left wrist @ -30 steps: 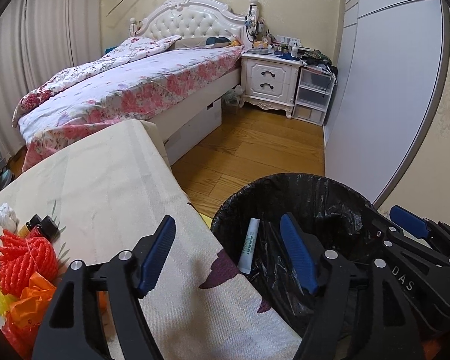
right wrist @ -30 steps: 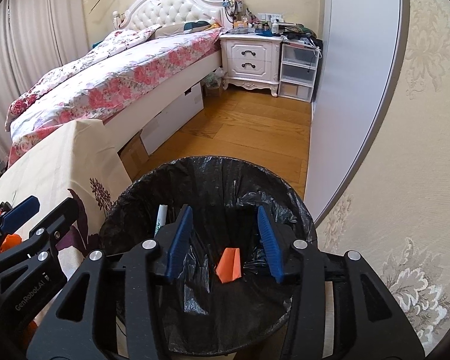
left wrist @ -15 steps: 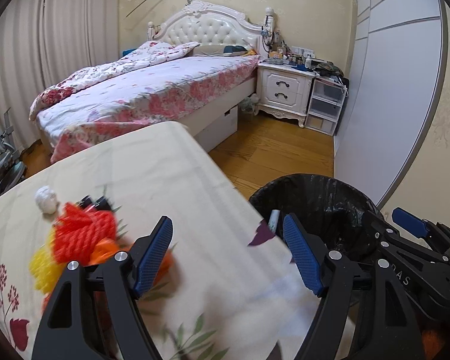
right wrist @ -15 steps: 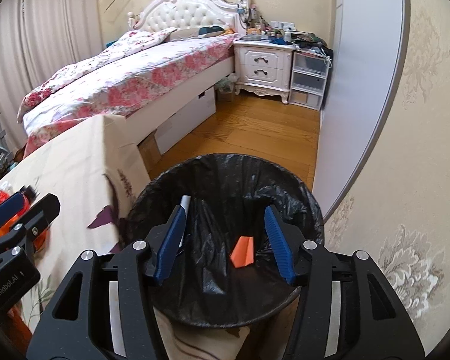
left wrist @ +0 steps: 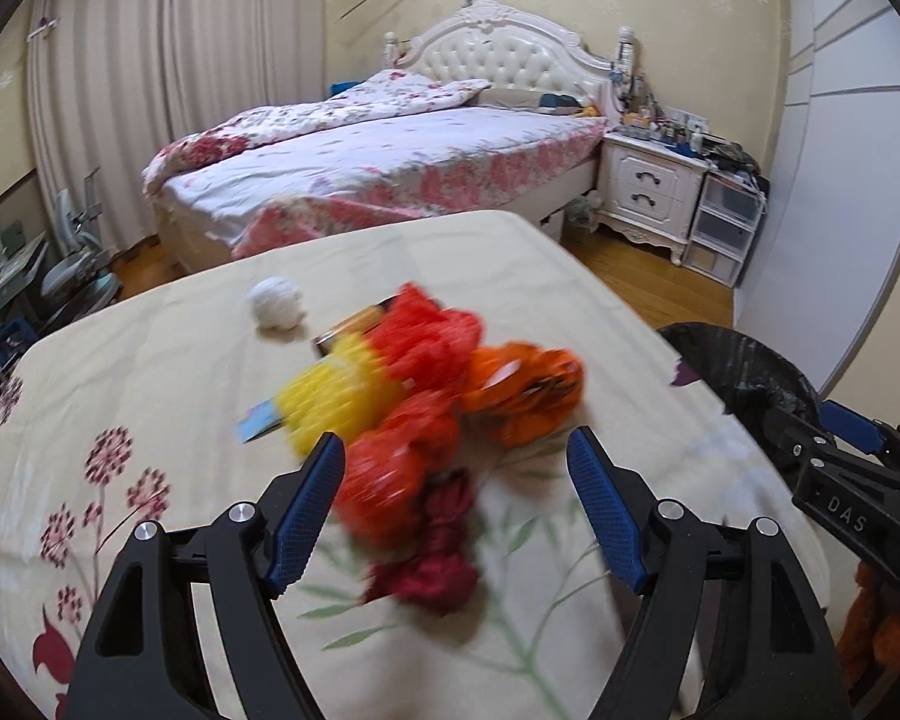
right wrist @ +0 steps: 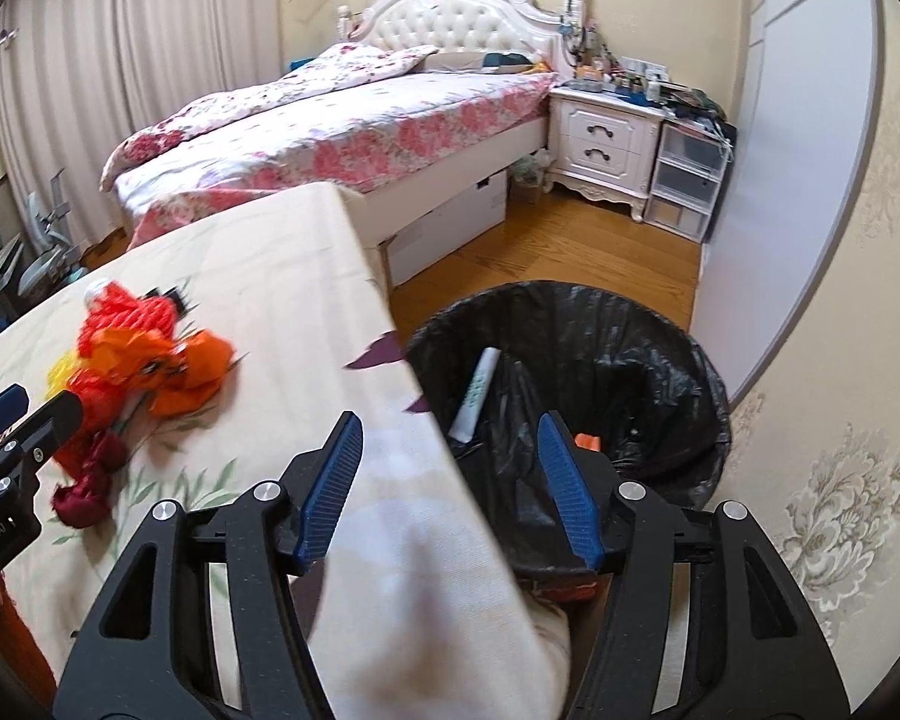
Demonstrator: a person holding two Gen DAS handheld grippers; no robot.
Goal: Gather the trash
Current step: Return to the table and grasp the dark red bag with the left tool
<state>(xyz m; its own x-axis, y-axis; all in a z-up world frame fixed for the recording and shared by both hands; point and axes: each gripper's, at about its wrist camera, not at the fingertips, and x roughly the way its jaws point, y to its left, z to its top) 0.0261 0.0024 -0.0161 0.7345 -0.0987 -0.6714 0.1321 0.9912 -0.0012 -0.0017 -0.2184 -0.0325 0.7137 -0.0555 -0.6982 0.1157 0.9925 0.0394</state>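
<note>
A heap of trash lies on the cream floral tablecloth [left wrist: 150,372]: red net [left wrist: 432,330], yellow net [left wrist: 336,396], orange wrapper [left wrist: 528,384], dark red bundle [left wrist: 438,552], a white ball [left wrist: 276,303]. My left gripper [left wrist: 456,516] is open and empty, just in front of the heap. The heap also shows in the right wrist view [right wrist: 144,354]. My right gripper [right wrist: 450,486] is open and empty over the table's edge, beside the black-lined trash bin [right wrist: 648,330], which holds a white tube [right wrist: 477,390] and an orange scrap [right wrist: 588,439].
A bed [left wrist: 390,168] with a floral cover stands behind the table. A white nightstand [right wrist: 606,138] and plastic drawers [right wrist: 687,180] stand by the white wardrobe [right wrist: 810,120]. Wooden floor [right wrist: 540,252] lies between bed and bin. A desk chair [left wrist: 72,264] is at far left.
Both grippers have swung left, away from the bin and over the table. The left one now faces the trash heap; the right one is at the table edge. Both stay open.
</note>
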